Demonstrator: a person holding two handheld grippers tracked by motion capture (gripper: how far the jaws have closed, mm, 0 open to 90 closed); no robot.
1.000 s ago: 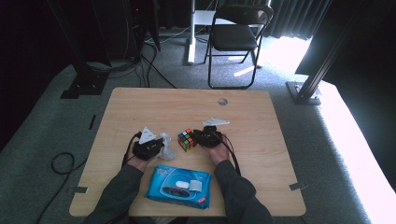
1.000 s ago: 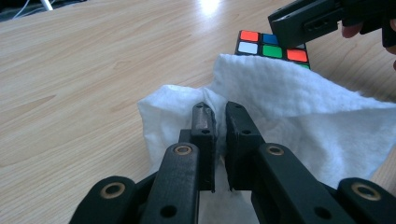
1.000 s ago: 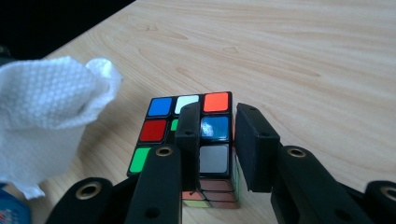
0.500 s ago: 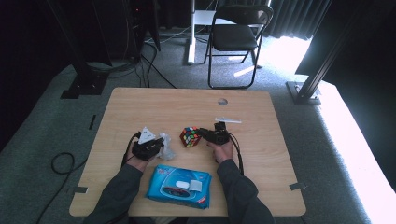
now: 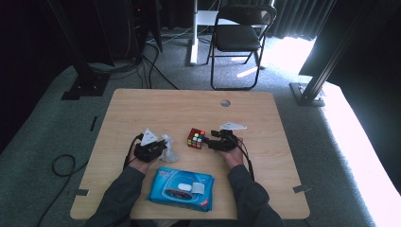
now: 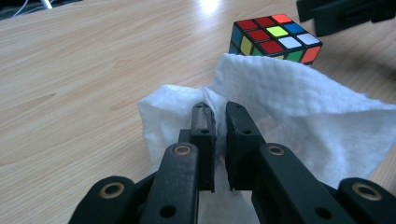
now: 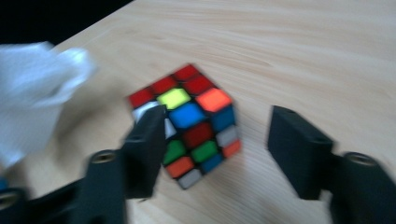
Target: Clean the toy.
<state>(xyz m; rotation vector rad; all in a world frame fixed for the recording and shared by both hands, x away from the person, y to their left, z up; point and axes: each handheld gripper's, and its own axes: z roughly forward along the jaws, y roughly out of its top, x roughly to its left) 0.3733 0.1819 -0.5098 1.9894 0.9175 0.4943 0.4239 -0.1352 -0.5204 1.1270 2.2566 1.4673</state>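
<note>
A scrambled colour cube (image 5: pixel 196 138) (image 6: pixel 275 39) (image 7: pixel 191 123) stands on the wooden table (image 5: pixel 189 109) near its middle. My right gripper (image 5: pixel 211 140) (image 7: pixel 217 114) is open, one jaw on each side of the cube's near part; the view is blurred and I cannot tell whether they touch it. My left gripper (image 5: pixel 162 146) (image 6: pixel 215 112) is shut on a crumpled white wipe (image 5: pixel 169 147) (image 6: pixel 289 98) (image 7: pixel 32 93), which lies on the table just left of the cube. The right gripper's jaws also show beyond the cube in the left gripper view.
A blue pack of wipes (image 5: pixel 182 189) lies at the table's near edge between the person's forearms. A small round hole (image 5: pixel 225 102) is in the far part of the tabletop. A folding chair (image 5: pixel 239 38) stands on the floor beyond the table.
The right gripper has turned and shifted slightly beside the cube. The left gripper and the wipe have stayed in place.
</note>
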